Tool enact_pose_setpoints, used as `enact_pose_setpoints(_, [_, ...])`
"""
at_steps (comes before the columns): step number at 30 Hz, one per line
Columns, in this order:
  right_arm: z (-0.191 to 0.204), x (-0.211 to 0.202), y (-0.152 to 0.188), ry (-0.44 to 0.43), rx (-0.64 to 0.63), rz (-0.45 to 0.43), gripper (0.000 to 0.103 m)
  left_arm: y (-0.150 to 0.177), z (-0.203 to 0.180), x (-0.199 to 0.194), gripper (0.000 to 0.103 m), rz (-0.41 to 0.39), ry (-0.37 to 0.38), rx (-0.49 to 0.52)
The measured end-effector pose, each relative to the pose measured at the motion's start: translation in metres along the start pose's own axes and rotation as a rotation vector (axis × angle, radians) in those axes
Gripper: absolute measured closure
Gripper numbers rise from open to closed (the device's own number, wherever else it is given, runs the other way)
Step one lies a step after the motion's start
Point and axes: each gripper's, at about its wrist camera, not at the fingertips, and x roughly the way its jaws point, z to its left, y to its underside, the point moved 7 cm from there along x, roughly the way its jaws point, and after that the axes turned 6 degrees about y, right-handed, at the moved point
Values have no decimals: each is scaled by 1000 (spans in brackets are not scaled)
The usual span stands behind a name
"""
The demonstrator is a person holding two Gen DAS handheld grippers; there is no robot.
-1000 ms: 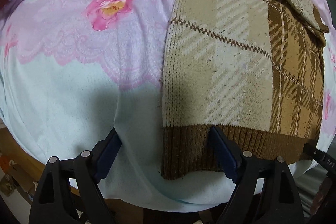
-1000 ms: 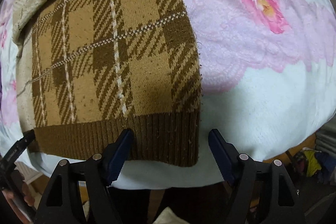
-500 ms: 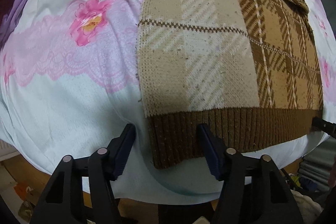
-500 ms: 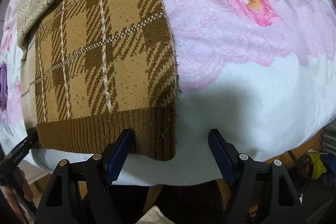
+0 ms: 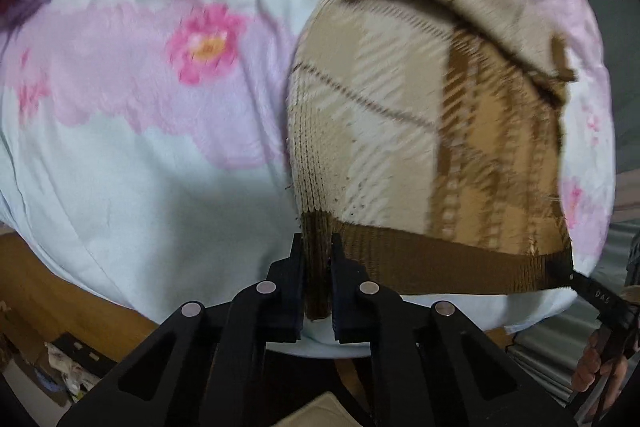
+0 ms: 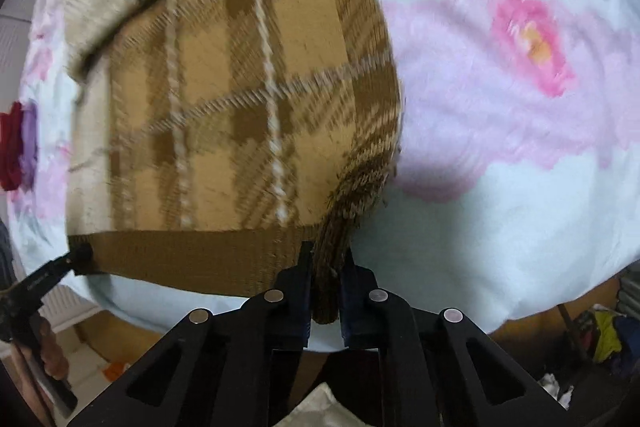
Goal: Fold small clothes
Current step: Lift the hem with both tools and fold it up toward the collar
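Note:
A brown and beige plaid knitted sweater (image 5: 400, 131) lies on a flowered bedsheet (image 5: 140, 147), a sleeve folded across its far end. My left gripper (image 5: 317, 247) is shut on the left corner of the dark brown ribbed hem (image 5: 440, 263), which is lifted off the sheet. In the right wrist view the same sweater (image 6: 240, 107) shows its darker plaid half, and my right gripper (image 6: 327, 255) is shut on the hem's right corner (image 6: 328, 239). The hem (image 6: 192, 255) stretches between both grippers. Each gripper appears at the edge of the other's view.
The pale blue sheet with pink flowers (image 6: 532, 43) covers a surface whose near edge drops to a wooden frame (image 5: 72, 291). A person's hand (image 5: 600, 367) holds the other gripper's handle. Clutter lies on the floor (image 6: 600, 339) at the lower right.
Both grippers went from open astride the hem to shut on its two corners. The hem has been lifted off the sheet and pulled taut, and the picture is blurred by motion.

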Motion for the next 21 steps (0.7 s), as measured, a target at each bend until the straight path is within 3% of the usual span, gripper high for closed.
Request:
enact_pose_setpoints(3, [2, -43, -8, -52, 3, -75, 91, -11, -28, -36, 92, -53, 48, 17])
enact_pose_setpoints(10, [14, -131, -50, -187, 76, -255, 92, -80, -53, -110, 92, -209, 115, 27])
enact_pose_setpoints(13, [62, -154, -91, -227, 111, -315, 92, -109, -60, -128, 92, -256, 128, 34])
enact_pose_setpoints(21, [84, -186, -178, -221, 208, -417, 92, -197, -77, -136, 92, -332, 92, -27])
